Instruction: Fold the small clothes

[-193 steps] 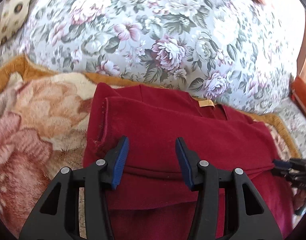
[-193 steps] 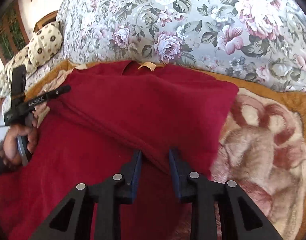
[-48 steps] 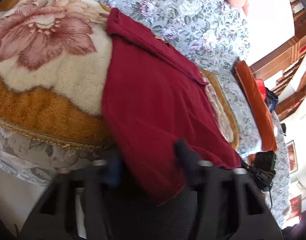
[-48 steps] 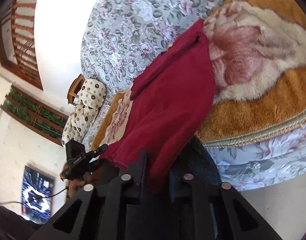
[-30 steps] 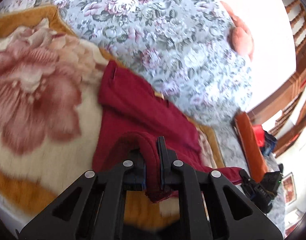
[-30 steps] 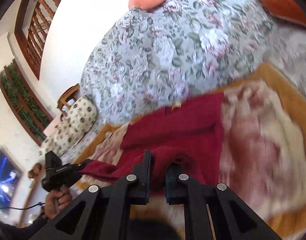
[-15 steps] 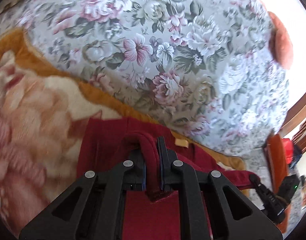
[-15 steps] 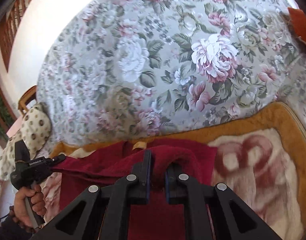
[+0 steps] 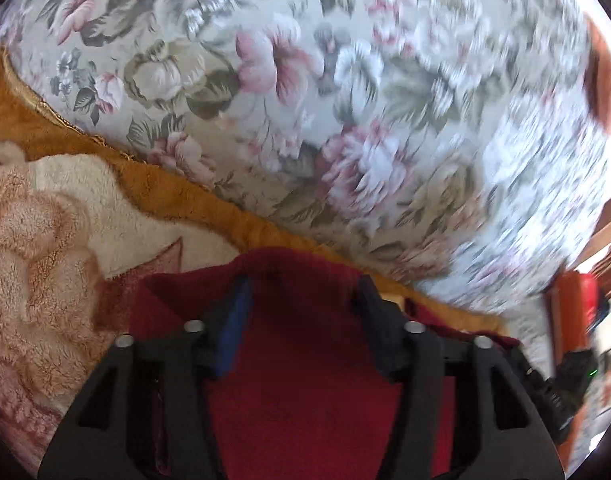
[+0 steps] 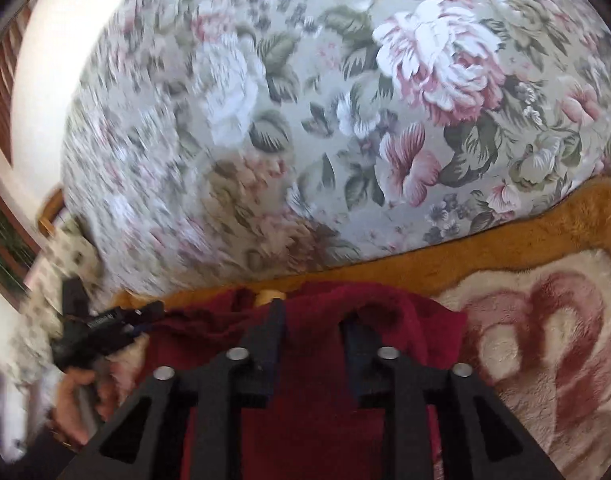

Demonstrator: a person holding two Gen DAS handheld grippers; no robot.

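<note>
A dark red garment (image 9: 305,380) lies on the plush blanket, its lower edge folded up to the collar by the sofa back. My left gripper (image 9: 303,296) hovers over that folded edge; its jaws are opening, and the cloth lies loose between them, unpinched. In the right wrist view the same red garment (image 10: 313,412) fills the lower middle, with a tan neck label (image 10: 269,294) showing. My right gripper (image 10: 311,322) is opening too. A hump of cloth drapes by its right finger, and the pads are off it. The left gripper (image 10: 105,326) and the hand holding it show at the left.
A rose-patterned plush blanket (image 9: 45,240) with an orange border covers the seat. The floral sofa back (image 9: 305,100) rises right behind the fold. The other gripper (image 9: 561,384) sits at the lower right, beside an orange cushion (image 9: 573,312).
Both grippers carried the garment's lower edge forward to the collar at the sofa back. Both were shut on the cloth; now their jaws stand apart and the cloth lies loose.
</note>
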